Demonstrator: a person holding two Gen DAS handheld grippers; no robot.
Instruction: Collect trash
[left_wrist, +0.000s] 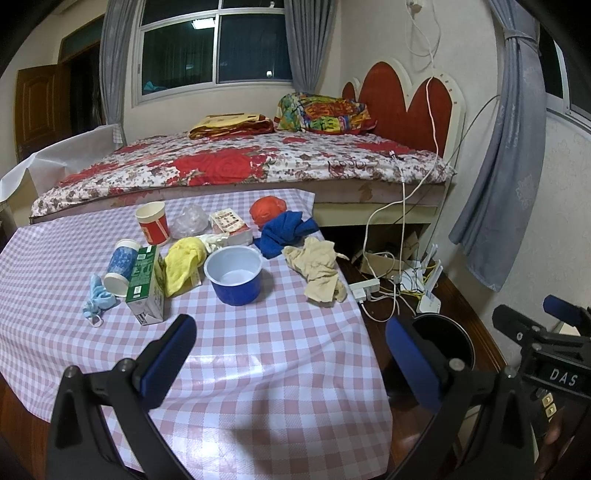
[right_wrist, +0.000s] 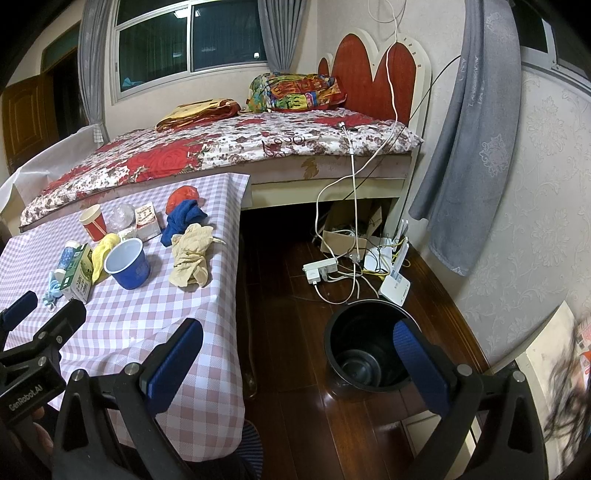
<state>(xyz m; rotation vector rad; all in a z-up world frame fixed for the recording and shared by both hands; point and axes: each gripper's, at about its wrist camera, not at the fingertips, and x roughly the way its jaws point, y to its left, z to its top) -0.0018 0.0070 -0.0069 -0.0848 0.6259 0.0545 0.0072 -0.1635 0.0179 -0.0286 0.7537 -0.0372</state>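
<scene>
Your left gripper (left_wrist: 291, 354) & right gripper (right_wrist: 299, 354) both gape wide, holding nothing. Blue bowl (left_wrist: 233, 275) sits mid-counter (left_wrist: 258, 369); black bin (right_wrist: 364, 347) on floor.

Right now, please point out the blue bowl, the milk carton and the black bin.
blue bowl (left_wrist: 236, 286): left wrist view, on its outer front wall.
milk carton (left_wrist: 142, 275): left wrist view, on its green side face.
black bin (right_wrist: 334, 332): right wrist view, on its left rim.

three cups (left_wrist: 152, 222), three cloths (left_wrist: 286, 232) (crumpled), one bin (right_wrist: 364, 347)
</scene>
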